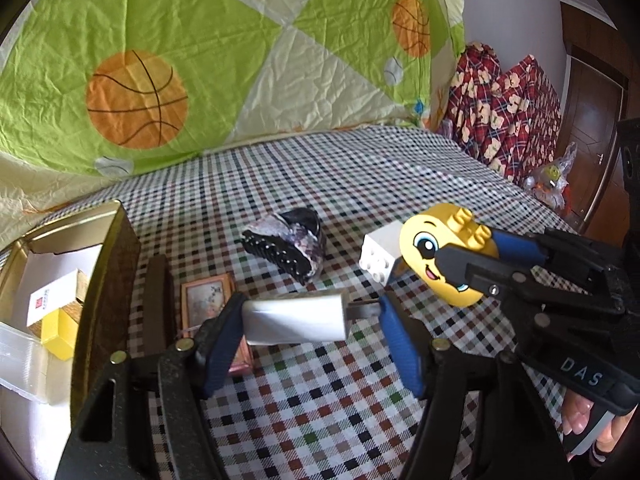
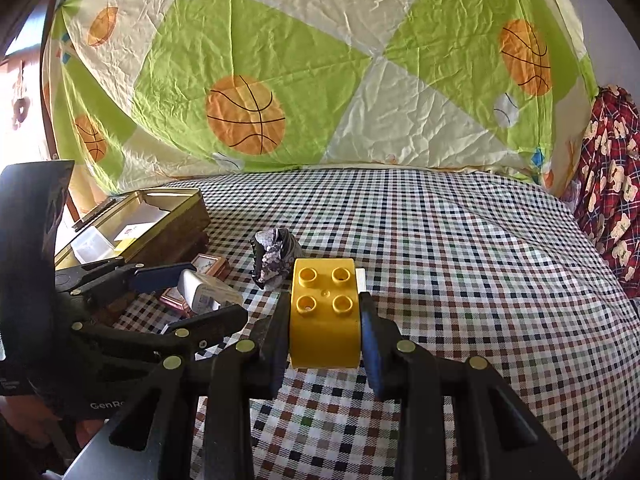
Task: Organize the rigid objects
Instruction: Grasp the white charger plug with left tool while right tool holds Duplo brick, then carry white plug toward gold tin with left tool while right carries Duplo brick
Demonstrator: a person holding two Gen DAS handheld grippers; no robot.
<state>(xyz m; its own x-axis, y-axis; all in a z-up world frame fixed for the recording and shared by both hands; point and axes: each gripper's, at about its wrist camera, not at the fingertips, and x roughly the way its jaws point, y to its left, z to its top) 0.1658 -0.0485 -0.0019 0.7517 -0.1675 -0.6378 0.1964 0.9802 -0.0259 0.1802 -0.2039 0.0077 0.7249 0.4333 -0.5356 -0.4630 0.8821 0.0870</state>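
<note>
Carrying two finds toward the gold tin (image 1: pixel 100 264) at left: left hand-held gripper (image 1: pixel 308 320) clamped on a white charger plug (image 1: pixel 296 320), right hand-held gripper (image 2: pixel 324 332) clamped on a yellow toy brick (image 2: pixel 324 316). Best kept level, lowered inside before release. Below, a checked bedsheet (image 2: pixel 460 264); behind, a basketball-print quilt (image 2: pixel 248 116).

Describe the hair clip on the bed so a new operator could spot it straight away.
Start from the checked bedsheet and find the open gold tin on its left side. Just right of the tin, beyond the small framed picture, lies the hair claw clip. It alone has black comb teeth and a mottled purple-white shell.
</note>
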